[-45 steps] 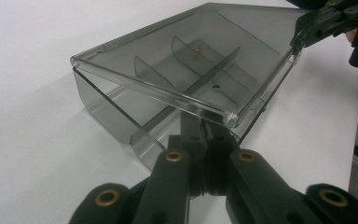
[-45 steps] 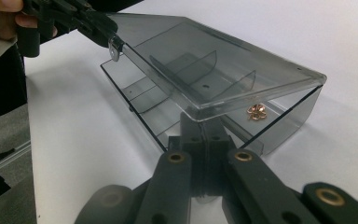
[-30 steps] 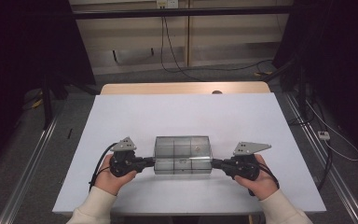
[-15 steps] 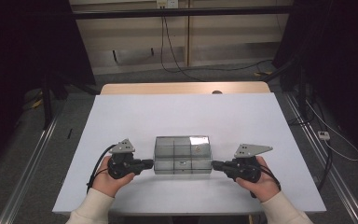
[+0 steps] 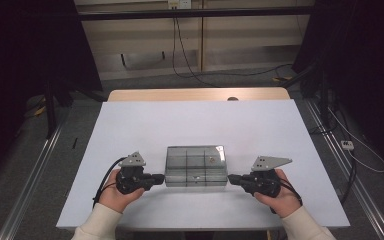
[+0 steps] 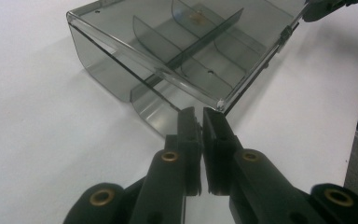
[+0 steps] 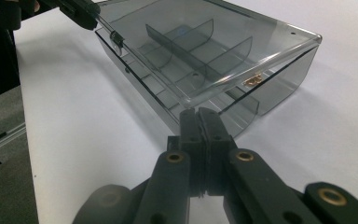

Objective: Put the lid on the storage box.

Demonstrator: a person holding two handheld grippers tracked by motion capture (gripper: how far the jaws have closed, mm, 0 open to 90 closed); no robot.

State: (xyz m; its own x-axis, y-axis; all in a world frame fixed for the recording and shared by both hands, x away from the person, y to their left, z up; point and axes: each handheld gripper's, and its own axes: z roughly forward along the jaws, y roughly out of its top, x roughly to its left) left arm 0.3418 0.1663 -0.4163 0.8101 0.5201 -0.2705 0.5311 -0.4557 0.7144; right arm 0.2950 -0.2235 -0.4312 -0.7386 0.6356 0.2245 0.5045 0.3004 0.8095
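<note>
A smoky clear plastic box [image 5: 196, 167] with inner dividers lies near the table's front edge. Its thin lid [image 6: 177, 28] stands slightly raised above the walls. My left gripper [image 5: 161, 178] is at the box's left end, with its jaws shut on the lid's near corner [image 6: 199, 114]. At the right end, my right gripper [image 5: 230, 178] pinches the other near corner [image 7: 198, 114] the same way. Each gripper view shows the other gripper far off on the same edge [image 6: 314, 7] [image 7: 81, 11]. A small gold piece [image 7: 254, 80] sits in one far compartment.
The white table [image 5: 180, 125] stretches bare behind and beside the box. A wooden strip [image 5: 195, 94] borders its far edge. Cables [image 5: 350, 150] lie on the dark floor to the right, and a metal rail [image 5: 30, 175] runs along the left.
A bright glint has appeared on the lid's far right corner, so the lid has tilted slightly. Both hands have kept their places at the box's ends.
</note>
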